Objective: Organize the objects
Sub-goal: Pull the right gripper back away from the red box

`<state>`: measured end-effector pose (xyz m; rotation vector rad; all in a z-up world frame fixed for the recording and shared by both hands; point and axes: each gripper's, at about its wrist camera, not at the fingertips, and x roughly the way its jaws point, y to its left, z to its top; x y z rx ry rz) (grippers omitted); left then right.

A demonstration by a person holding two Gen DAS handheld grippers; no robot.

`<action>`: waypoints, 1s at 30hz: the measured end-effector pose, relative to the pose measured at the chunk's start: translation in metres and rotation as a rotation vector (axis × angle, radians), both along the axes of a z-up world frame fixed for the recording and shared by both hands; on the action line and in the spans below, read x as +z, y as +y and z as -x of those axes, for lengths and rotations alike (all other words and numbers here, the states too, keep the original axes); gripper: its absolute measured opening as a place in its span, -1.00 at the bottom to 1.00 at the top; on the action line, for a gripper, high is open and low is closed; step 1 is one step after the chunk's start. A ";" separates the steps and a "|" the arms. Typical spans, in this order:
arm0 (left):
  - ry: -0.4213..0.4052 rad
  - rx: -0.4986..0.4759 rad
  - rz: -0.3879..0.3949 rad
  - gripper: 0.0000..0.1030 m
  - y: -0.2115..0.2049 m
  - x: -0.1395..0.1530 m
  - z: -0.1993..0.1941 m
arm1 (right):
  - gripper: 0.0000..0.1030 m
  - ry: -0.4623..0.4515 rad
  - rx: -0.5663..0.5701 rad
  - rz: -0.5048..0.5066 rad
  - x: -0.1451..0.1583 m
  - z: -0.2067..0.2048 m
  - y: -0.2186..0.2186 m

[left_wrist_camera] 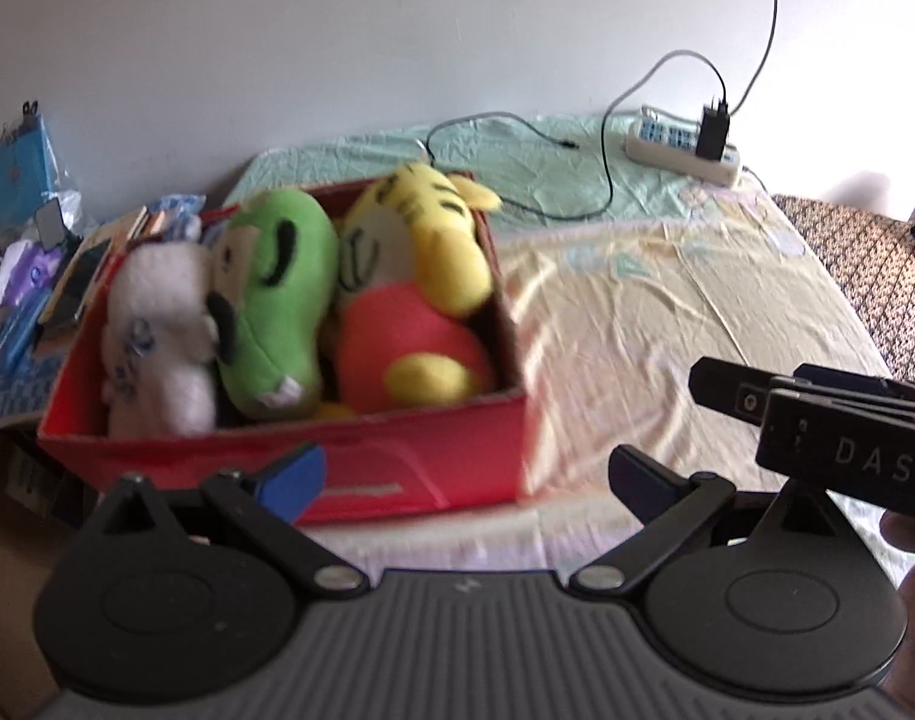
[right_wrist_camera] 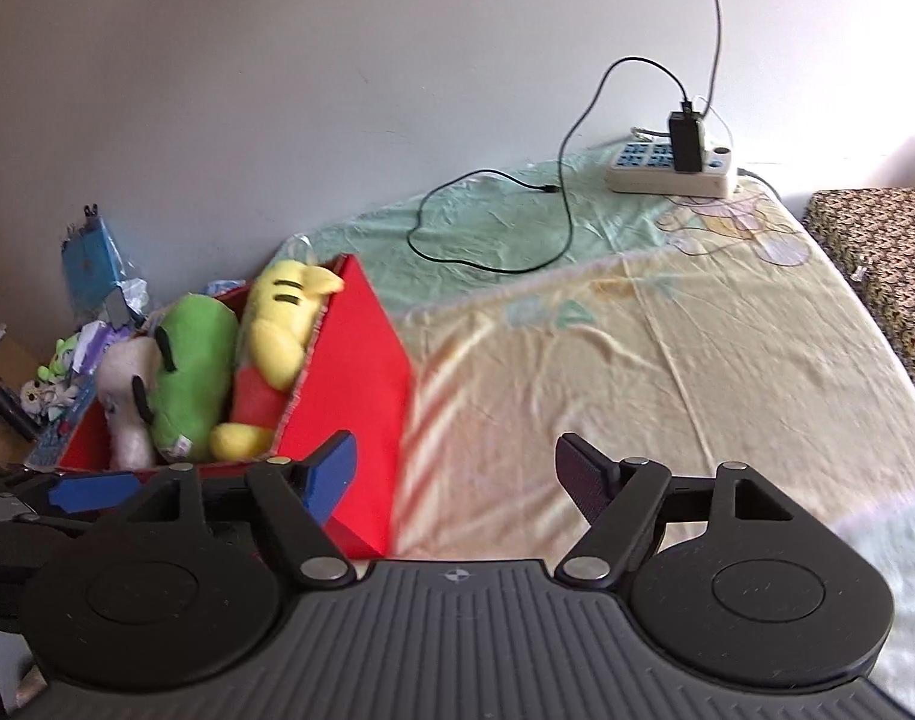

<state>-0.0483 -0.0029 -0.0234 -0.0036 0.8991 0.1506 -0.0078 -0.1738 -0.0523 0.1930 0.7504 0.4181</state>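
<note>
A red box [left_wrist_camera: 397, 438] [right_wrist_camera: 349, 360] stands on the bed and holds three plush toys side by side: a white one [left_wrist_camera: 157, 330] [right_wrist_camera: 124, 390], a green one [left_wrist_camera: 277, 300] [right_wrist_camera: 190, 360], and a yellow striped one with a pink body [left_wrist_camera: 415, 276] [right_wrist_camera: 277, 324]. My left gripper [left_wrist_camera: 466, 480] is open just in front of the box's near wall, with nothing between its fingers. My right gripper [right_wrist_camera: 457, 474] is open beside the box's right corner, empty. In the left wrist view the right gripper's body [left_wrist_camera: 817, 420] shows at the right edge.
The bed sheet [right_wrist_camera: 637, 360] stretches to the right of the box. A power strip [left_wrist_camera: 682, 147] [right_wrist_camera: 673, 171] with a black charger and a looping cable [right_wrist_camera: 493, 228] lies at the far end. Cluttered packets and small toys [left_wrist_camera: 31, 252] [right_wrist_camera: 67, 360] sit left of the box. A patterned cushion [right_wrist_camera: 877, 258] is at the right.
</note>
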 end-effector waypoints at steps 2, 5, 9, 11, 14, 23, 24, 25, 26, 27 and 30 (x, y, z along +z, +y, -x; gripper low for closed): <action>0.019 0.009 0.000 0.95 -0.009 -0.005 -0.003 | 0.50 -0.002 -0.015 0.032 -0.003 0.003 -0.005; 0.036 0.017 -0.007 0.96 -0.021 -0.008 -0.002 | 0.50 -0.005 -0.036 0.065 -0.007 0.005 -0.014; 0.046 0.032 -0.019 0.96 -0.030 -0.010 -0.002 | 0.50 0.006 -0.055 0.070 -0.008 0.004 -0.028; 0.059 0.043 -0.018 0.96 -0.033 -0.011 -0.003 | 0.50 0.016 -0.053 0.078 -0.010 0.003 -0.031; 0.087 0.055 -0.020 0.96 -0.036 -0.014 -0.003 | 0.50 0.030 -0.048 0.097 -0.012 0.003 -0.033; 0.135 0.082 -0.040 0.97 -0.041 -0.021 -0.002 | 0.54 0.046 -0.036 0.136 -0.015 0.004 -0.032; 0.141 0.086 -0.041 0.97 -0.041 -0.022 -0.002 | 0.55 0.047 -0.037 0.140 -0.015 0.004 -0.031; 0.144 0.089 -0.042 0.97 -0.041 -0.023 -0.002 | 0.56 0.046 -0.037 0.144 -0.015 0.003 -0.031; 0.148 0.092 -0.043 0.97 -0.041 -0.023 -0.002 | 0.57 0.046 -0.037 0.148 -0.015 0.003 -0.030; 0.151 0.096 -0.043 0.97 -0.041 -0.024 -0.002 | 0.58 0.047 -0.037 0.153 -0.016 0.003 -0.029; 0.155 0.103 -0.046 0.97 -0.040 -0.025 -0.001 | 0.60 0.049 -0.039 0.163 -0.016 0.003 -0.027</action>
